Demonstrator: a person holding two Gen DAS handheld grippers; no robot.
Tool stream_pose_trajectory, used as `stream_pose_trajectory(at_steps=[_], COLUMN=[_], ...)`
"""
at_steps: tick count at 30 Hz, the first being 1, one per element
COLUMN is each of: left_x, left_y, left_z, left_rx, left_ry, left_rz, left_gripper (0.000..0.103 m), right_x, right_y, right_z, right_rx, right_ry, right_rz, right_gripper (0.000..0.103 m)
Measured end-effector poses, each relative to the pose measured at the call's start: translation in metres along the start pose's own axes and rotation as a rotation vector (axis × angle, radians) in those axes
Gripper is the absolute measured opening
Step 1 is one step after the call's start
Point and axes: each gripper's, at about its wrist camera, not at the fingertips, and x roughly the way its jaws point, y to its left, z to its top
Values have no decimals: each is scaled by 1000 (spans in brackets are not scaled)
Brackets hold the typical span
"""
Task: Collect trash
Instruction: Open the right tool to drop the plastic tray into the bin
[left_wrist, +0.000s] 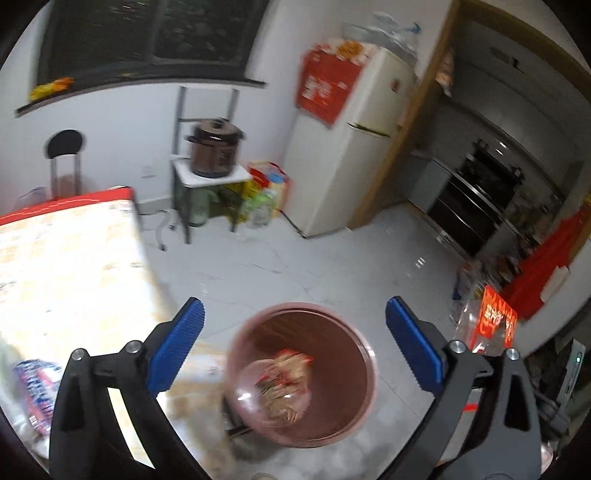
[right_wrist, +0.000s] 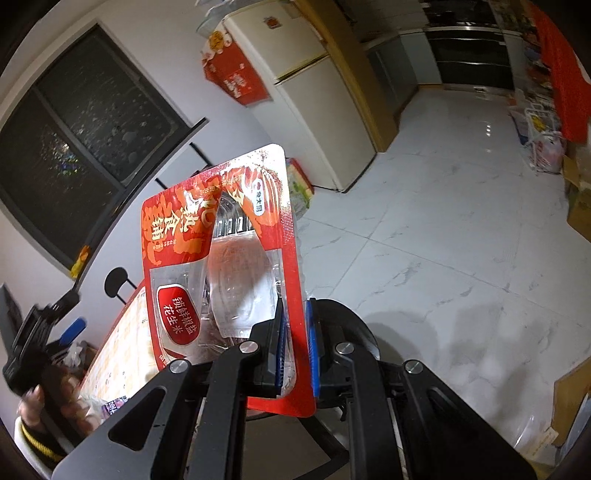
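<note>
My left gripper (left_wrist: 295, 332) stands wide open with nothing between its blue pads (left_wrist: 177, 347). Beneath it a pink round bin (left_wrist: 332, 424) sits on the floor beside the table corner. Inside the bin lies a clear plastic tub with a crumpled snack wrapper (left_wrist: 284, 387). In the right wrist view my right gripper (right_wrist: 295, 347) is shut on the lower edge of a red and clear snack packet (right_wrist: 221, 258), which stands upright and holds a clear tray. The left gripper (right_wrist: 70, 315) shows at the far left, held by a hand (right_wrist: 44, 402). The same packet (left_wrist: 493, 325) appears at the right of the left wrist view.
A table with a patterned cloth (left_wrist: 66, 266) fills the left, with a blue and white wrapper (left_wrist: 35, 384) near its front. A fridge (left_wrist: 354, 147), a brown cooker on a small stand (left_wrist: 214, 151) and a chair (left_wrist: 64, 155) line the far wall. Cardboard boxes (right_wrist: 580, 199) stand at the right of the tiled floor.
</note>
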Motion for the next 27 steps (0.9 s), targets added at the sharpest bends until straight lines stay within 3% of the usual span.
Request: stream_pose_trajectory(at_steps=[7, 11, 17, 19, 20, 21, 22, 27], left_x=[-75, -123, -175, -187, -192, -198, -202, -215], left_y=[76, 123, 159, 164, 168, 170, 171, 175], left_z=[-25, -37, -52, -57, -59, -62, -65, -70], left_rx=[-119, -238, -333, -361, -371, -381, -385, -392], left_ry=[-70, -111, -147, -152, -156, -159, -161, -173], left_rz=[243, 372, 507, 533, 542, 550, 558, 581], left_gripper=[97, 97, 97, 97, 97, 97, 97, 97], right_x=[46, 72, 101, 112, 116, 117, 118, 102], right_y=[23, 44, 76, 84, 88, 91, 94, 106], right_z=[6, 11, 8, 7, 6, 6, 6, 8], right_rx=[-87, -128, -187, -199, -201, -200, -198, -201], right_ry=[86, 130, 165, 182, 190, 186, 184, 137], right_rz=[14, 23, 41, 50, 47, 43, 53, 73], right_gripper=[12, 12, 19, 38, 64, 72, 73, 94])
